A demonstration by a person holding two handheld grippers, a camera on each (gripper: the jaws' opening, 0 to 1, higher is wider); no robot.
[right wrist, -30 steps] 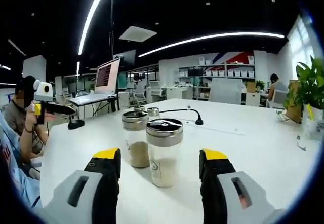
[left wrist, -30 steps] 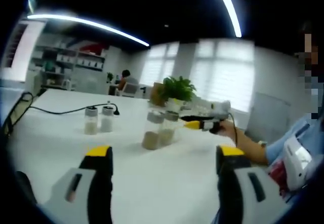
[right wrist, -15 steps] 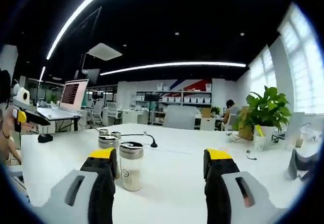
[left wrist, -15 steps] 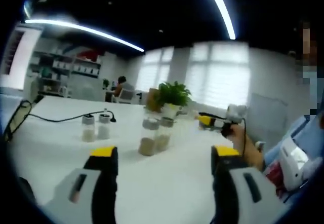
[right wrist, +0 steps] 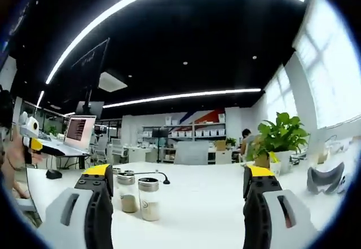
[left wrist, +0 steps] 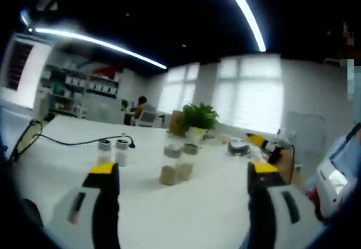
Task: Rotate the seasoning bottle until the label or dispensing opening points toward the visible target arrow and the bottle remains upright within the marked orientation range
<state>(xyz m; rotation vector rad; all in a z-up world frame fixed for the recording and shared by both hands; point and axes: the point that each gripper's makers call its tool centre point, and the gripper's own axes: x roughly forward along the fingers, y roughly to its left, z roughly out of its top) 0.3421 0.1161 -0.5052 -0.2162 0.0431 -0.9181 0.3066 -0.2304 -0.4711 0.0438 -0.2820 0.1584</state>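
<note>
The left tongs (left wrist: pixel 180 173) are spread wide with nothing between the jaws, held above the white tabletop (left wrist: pixel 186 215); the right tongs (right wrist: pixel 177 187) are likewise wide apart and hold nothing; two seasoning bottles (right wrist: pixel 148 199) stand upright, touching, toward the middle of the tabletop, apart from both tongs; a second pair of small bottles (left wrist: pixel 111 151) stands nearer the far edge beside a black cable (left wrist: pixel 67 142); a potted plant (left wrist: pixel 197 119) sits by the far edge.
</note>
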